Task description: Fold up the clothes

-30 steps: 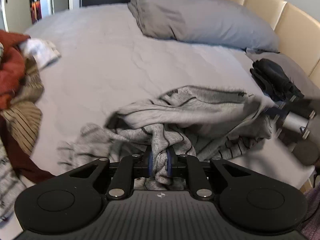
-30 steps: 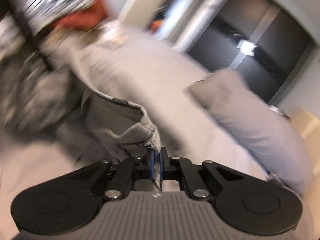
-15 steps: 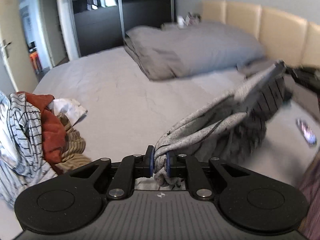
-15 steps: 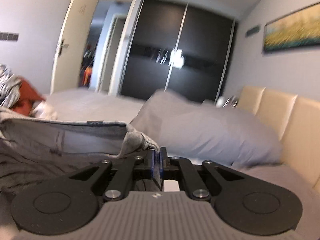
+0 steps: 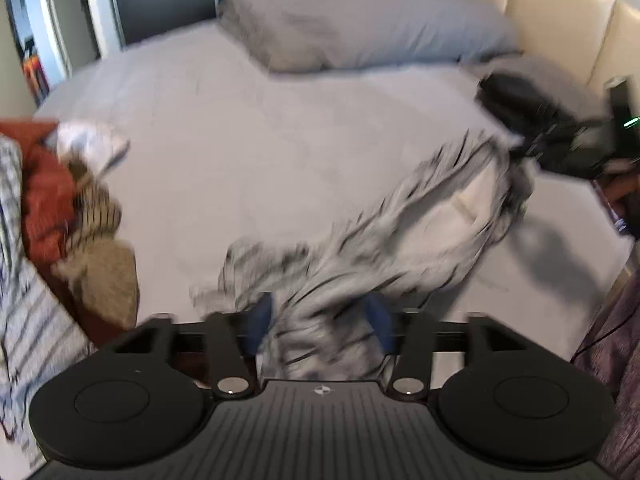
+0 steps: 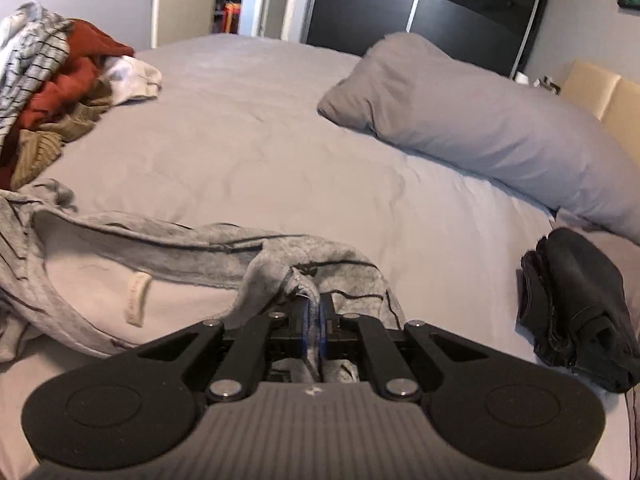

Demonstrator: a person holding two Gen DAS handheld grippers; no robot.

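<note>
A grey striped garment (image 5: 384, 236) lies stretched over the grey bed sheet (image 5: 248, 128), blurred in the left wrist view. My left gripper (image 5: 320, 322) is open, its blue pads wide apart with the cloth lying loose between them. In the right wrist view the same garment (image 6: 160, 248) is spread on the bed with its white label showing. My right gripper (image 6: 314, 326) is shut on a bunched corner of it, low over the sheet. The right gripper also shows at the far right of the left wrist view (image 5: 568, 148).
A pile of unfolded clothes (image 6: 52, 76), striped, rust red and tan, sits at the left; it also shows in the left wrist view (image 5: 52, 200). A grey pillow (image 6: 480, 120) lies at the back. A folded black garment (image 6: 576, 304) lies at the right by the beige headboard (image 5: 560, 16).
The garment, held up in the air half a second ago, has come down onto the bed. My left gripper has opened and let go of the cloth. The right gripper stays shut.
</note>
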